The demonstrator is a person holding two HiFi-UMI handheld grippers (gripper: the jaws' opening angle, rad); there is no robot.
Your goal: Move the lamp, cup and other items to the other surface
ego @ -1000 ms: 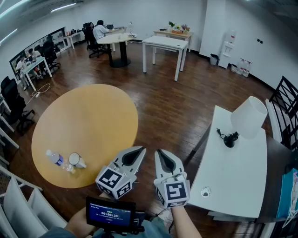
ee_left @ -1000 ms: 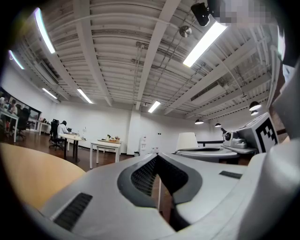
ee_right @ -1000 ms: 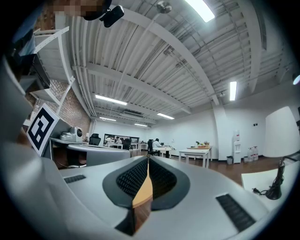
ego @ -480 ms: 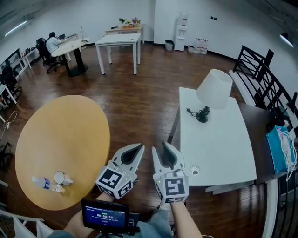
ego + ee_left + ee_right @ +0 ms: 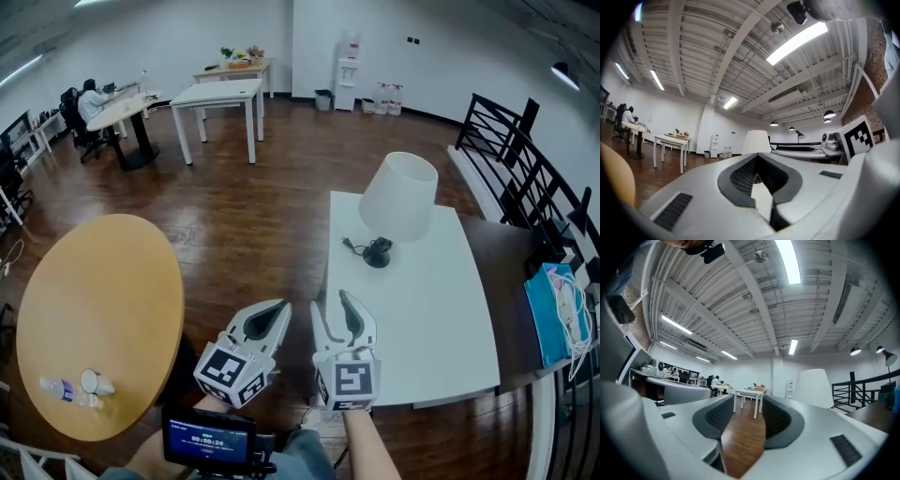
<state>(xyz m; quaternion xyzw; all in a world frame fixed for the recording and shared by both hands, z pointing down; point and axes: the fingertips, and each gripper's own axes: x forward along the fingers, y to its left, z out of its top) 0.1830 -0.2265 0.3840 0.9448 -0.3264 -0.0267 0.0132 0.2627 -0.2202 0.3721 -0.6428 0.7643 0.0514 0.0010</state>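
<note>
A lamp (image 5: 397,198) with a white shade stands on the far end of the white rectangular table (image 5: 427,309); it also shows in the left gripper view (image 5: 756,142) and the right gripper view (image 5: 815,387). A cup (image 5: 95,382) and a clear bottle (image 5: 53,387) lie on the round yellow table (image 5: 103,300) at the left. Both grippers are held level side by side at the white table's near left corner. My left gripper (image 5: 273,308) (image 5: 757,157) is shut with nothing in it. My right gripper (image 5: 335,302) (image 5: 745,401) is open and empty; its jaws have just been opening.
A black railing (image 5: 511,141) and a dark table with a blue bag (image 5: 553,314) lie right of the white table. White tables (image 5: 220,94), a seated person (image 5: 89,98) and a water dispenser (image 5: 347,61) are far back. A small screen (image 5: 208,436) sits below the grippers.
The view has swung right: the white table with the lamp now lies ahead and closer, the round table has slid left. The right jaws have opened.
</note>
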